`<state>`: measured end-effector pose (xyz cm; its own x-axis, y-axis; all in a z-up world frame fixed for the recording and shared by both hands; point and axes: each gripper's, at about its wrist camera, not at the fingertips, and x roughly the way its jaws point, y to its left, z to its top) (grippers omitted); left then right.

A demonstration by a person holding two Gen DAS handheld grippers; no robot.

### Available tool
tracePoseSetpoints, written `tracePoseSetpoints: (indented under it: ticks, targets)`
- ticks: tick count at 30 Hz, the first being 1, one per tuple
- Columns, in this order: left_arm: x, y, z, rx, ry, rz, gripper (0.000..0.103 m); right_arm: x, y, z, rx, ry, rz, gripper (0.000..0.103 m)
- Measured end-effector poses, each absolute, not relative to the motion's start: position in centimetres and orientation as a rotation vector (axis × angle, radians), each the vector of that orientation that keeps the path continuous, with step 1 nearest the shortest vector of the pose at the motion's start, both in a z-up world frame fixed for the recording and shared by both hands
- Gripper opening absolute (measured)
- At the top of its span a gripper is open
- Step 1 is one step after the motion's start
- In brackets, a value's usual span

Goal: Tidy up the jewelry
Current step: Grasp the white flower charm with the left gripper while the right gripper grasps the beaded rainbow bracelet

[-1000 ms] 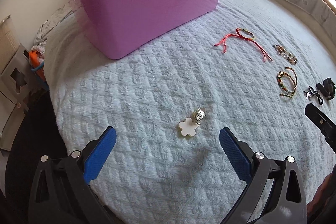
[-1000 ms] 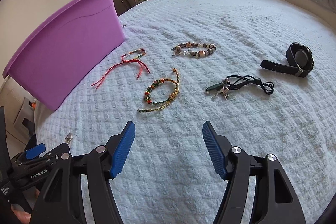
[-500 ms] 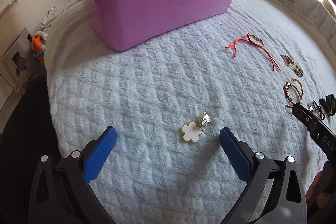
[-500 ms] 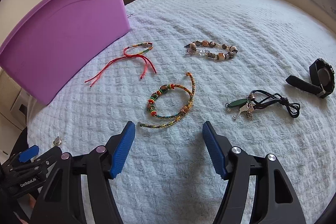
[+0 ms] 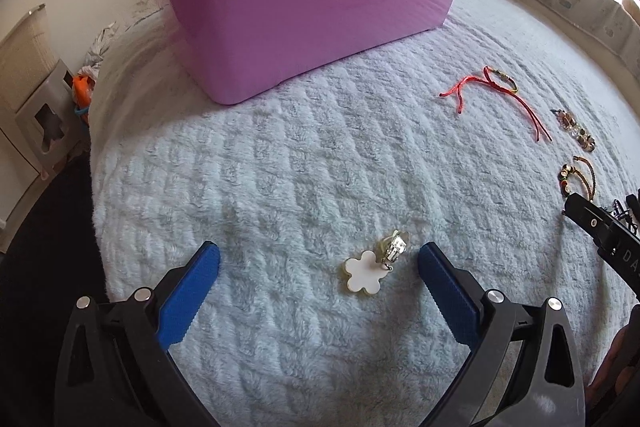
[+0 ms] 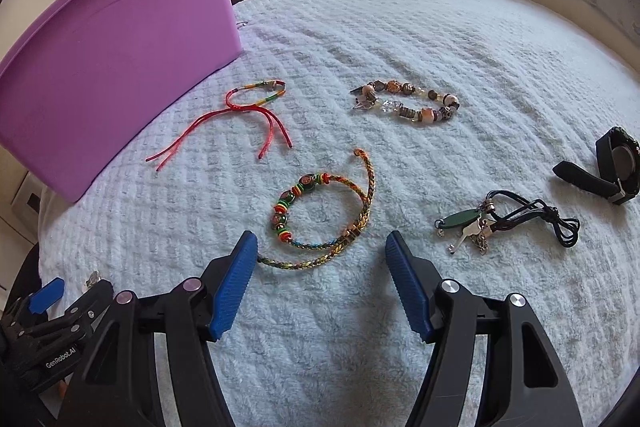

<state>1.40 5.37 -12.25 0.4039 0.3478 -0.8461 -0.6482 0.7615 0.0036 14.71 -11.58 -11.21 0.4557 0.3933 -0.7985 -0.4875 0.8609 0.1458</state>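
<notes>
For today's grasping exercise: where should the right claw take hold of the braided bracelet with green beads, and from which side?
Grip the braided bracelet at the double braid by its gold clasp, coming down from above. It lies flat on the white blanket, just ahead of the open right claw, so a side approach would probably slip past.

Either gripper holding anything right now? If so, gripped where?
Nothing held. Left gripper is open above the flower charm; right gripper is open over the braided bracelet.

Purple bin [image 6: 112, 67], red cord bracelet [image 6: 248, 115]
</notes>
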Motion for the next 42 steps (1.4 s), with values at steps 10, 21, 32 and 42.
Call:
tracePoseSetpoints:
  ticks: [10,21,32,42]
  targets:
    - [1.4,4.7,-12.2,-0.303,0.966,0.619,0.093,15.3,-10.0,-11.9,-0.173,0.936,0.497,0.063]
    - [1.5,3.8,-11.3,-0.268,0.985,0.511,0.05,14.5,-9.2,-11.7,-0.224,0.921,0.509,0.022]
    - [1.1,4.8,-10.5,-0.278,0.989,0.453,0.02,13.7,-10.0,-11.1,-0.189,0.919,0.506,0.011]
    - [1.2,3.5,-9.0,-0.242,0.96,0.342,0.02,12.6,-12.9,-9.6,-0.047,0.923,0.505,0.011]
